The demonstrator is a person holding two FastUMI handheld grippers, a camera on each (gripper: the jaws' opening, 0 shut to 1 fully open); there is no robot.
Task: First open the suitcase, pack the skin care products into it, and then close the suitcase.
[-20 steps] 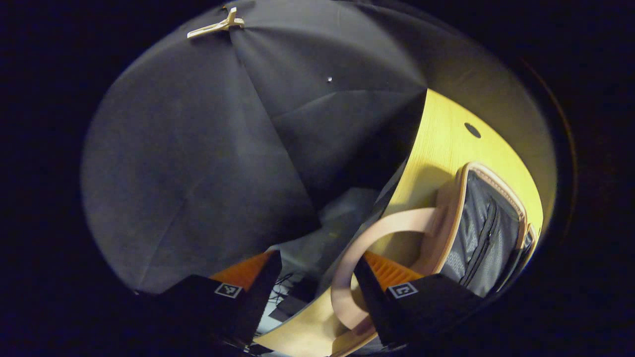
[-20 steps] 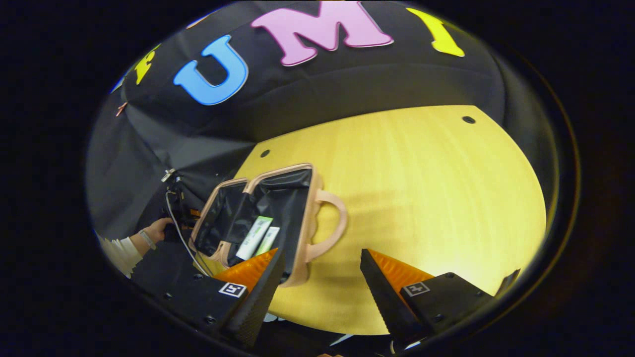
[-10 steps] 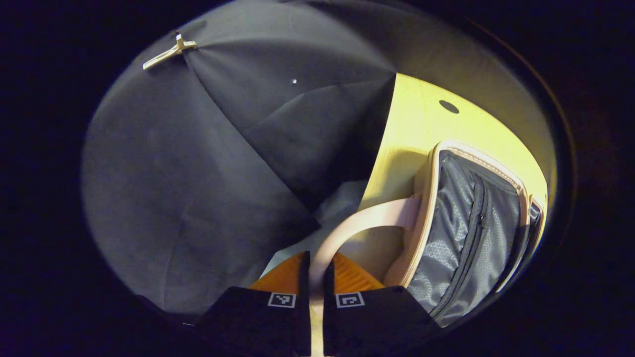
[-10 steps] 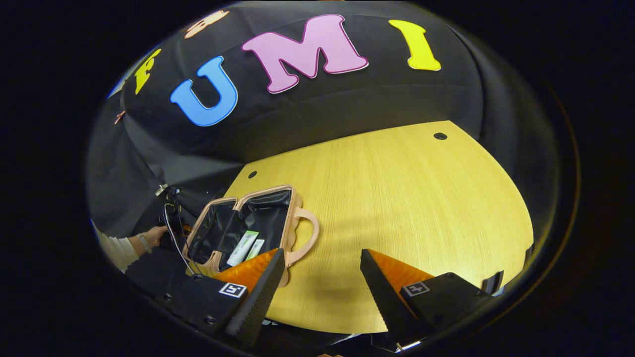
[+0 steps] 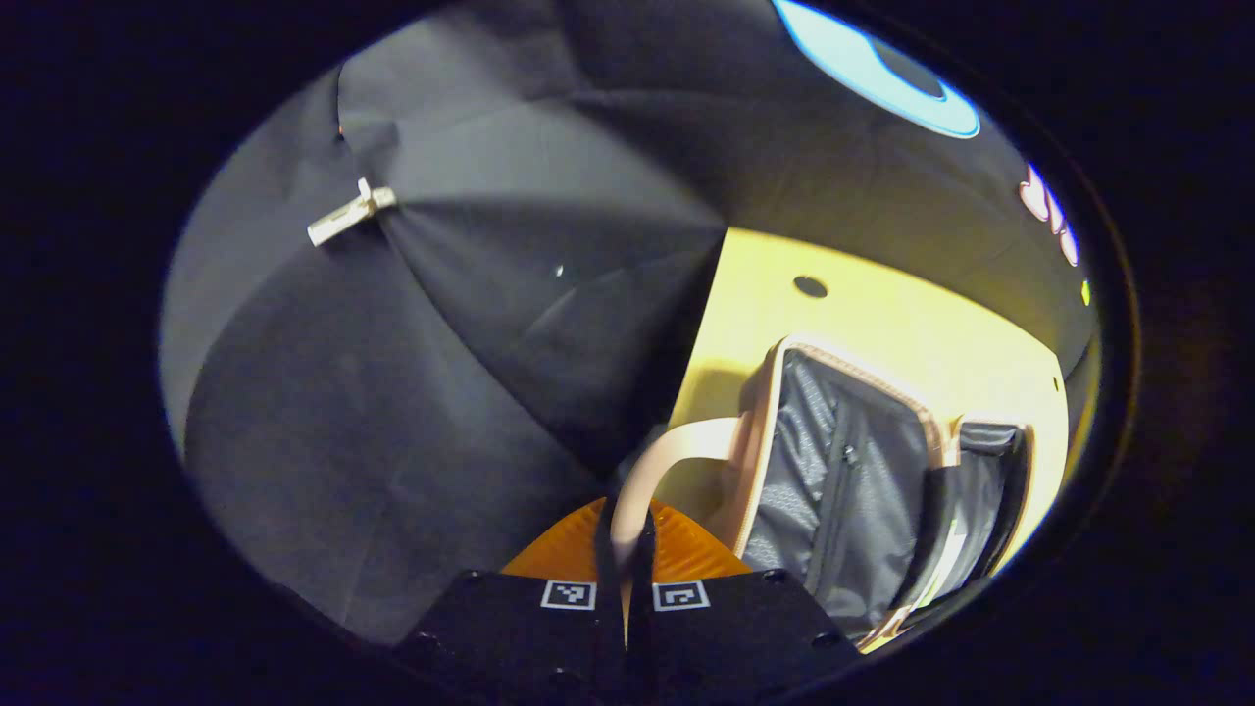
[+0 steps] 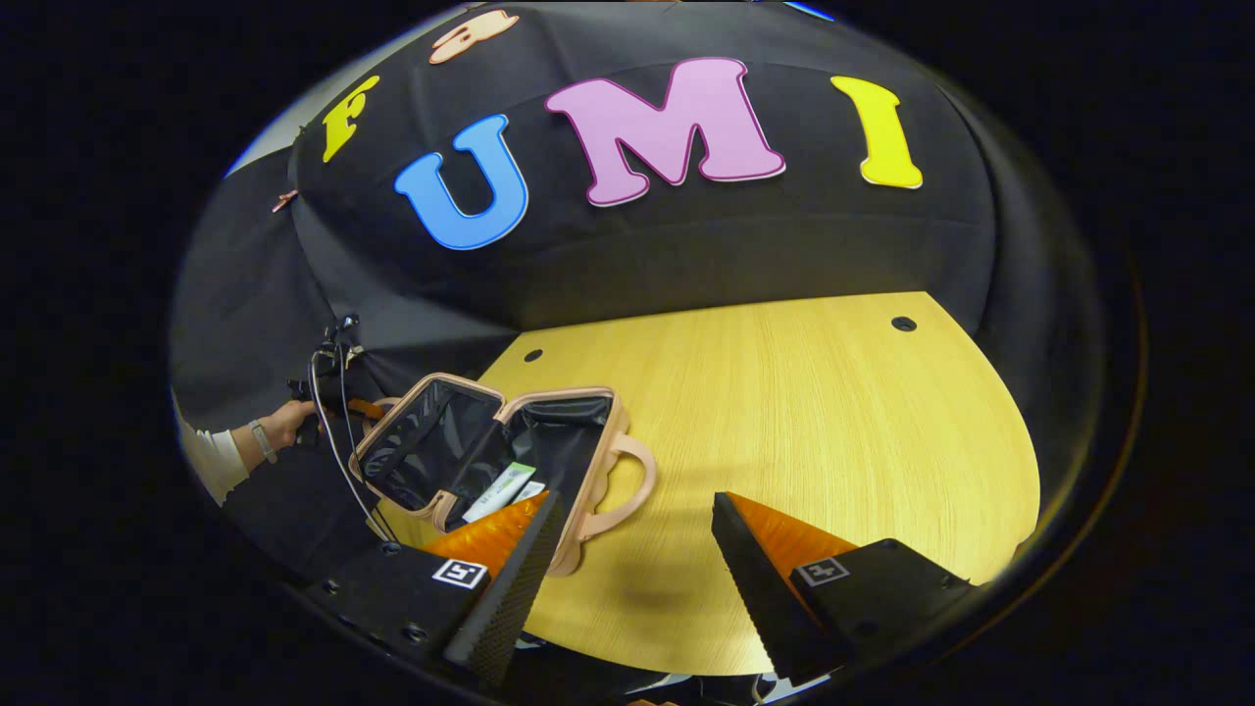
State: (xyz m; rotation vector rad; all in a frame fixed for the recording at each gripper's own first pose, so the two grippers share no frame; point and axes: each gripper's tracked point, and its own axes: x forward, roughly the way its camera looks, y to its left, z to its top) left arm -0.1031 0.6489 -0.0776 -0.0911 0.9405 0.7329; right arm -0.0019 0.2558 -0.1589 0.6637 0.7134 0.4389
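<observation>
The pink suitcase [image 6: 588,461] lies open at the table's left end, its dark lining showing. Two skin care tubes [image 6: 502,487] lie in the right half. In the left gripper view my left gripper [image 5: 625,537] is shut on the pink handle [image 5: 655,459] of the lid half [image 5: 833,480], whose grey zipped lining faces me. The lid [image 6: 417,446] stands tilted up off the table. In the right gripper view the left gripper [image 6: 358,407] is held by a hand [image 6: 284,424] at the lid's far edge. My right gripper [image 6: 632,544] hangs open above the table, beside the other handle [image 6: 632,480].
The yellow wooden table [image 6: 833,441] stretches bare to the right of the suitcase, with small cable holes [image 6: 903,323] near its back edge. Black cloth walls close the booth behind and to the left. A pale clip [image 5: 351,211] pins the cloth.
The left gripper went from open around the lid's handle to shut on it, then lifted the lid so it tilts up. The right gripper stayed open and drew back slightly.
</observation>
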